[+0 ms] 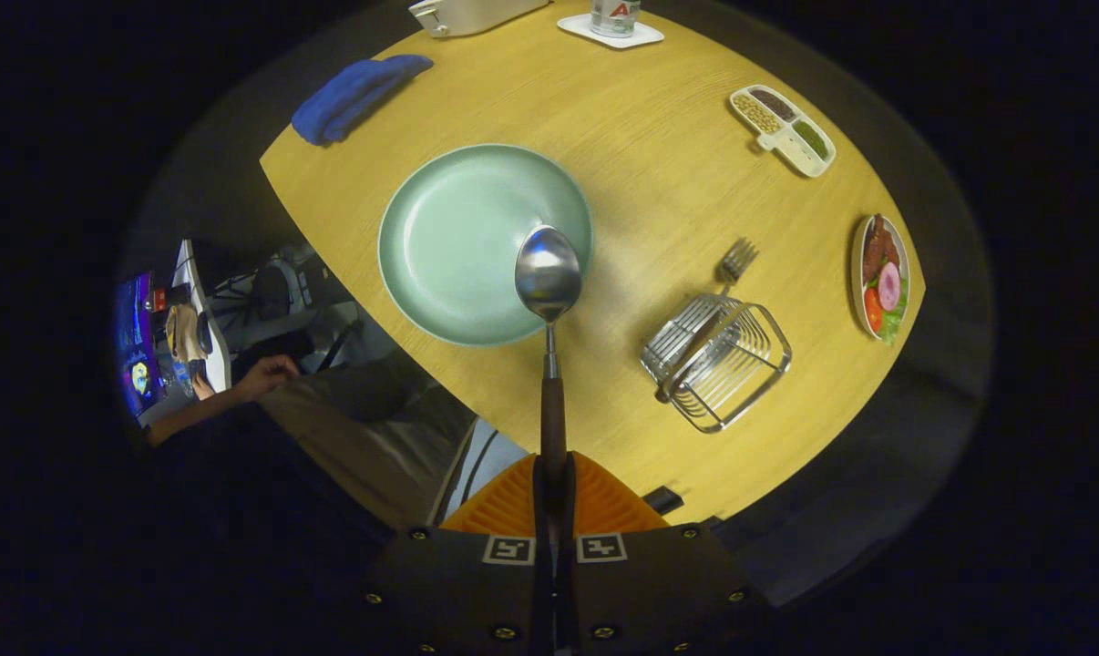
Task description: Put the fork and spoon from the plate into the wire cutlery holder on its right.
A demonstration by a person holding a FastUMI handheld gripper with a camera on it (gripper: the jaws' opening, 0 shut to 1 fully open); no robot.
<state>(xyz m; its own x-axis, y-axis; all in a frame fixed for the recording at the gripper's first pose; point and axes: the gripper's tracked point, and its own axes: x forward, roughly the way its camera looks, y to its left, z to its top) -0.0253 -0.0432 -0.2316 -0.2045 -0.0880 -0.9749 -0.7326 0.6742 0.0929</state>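
Gripper view gave us the scene from above the table (604,182), and we took the green plate (458,228) as our landmark. The gripper (554,483) had its jaws closed tight on the wooden handle of the spoon (548,273), whose shaft ran straight ahead between the orange fingers (604,506) so that the bowl hung over the plate's right-hand rim, lifted clear of it. We judged the grip was low on the handle to leave the bowl end free to go down into the wire cutlery holder (715,360), which stood on the table to the right of the plate and a little nearer us. The fork (734,262) was already off the plate: it leaned in the holder, handle down among the wires and tines poking out past the far rim, so we read the fork half of the task as done. The plate itself lay bare. What remained, as we saw it, was to carry the spoon rightward from the plate and lower it beside the fork, minding the fork's slanted handle across the opening.
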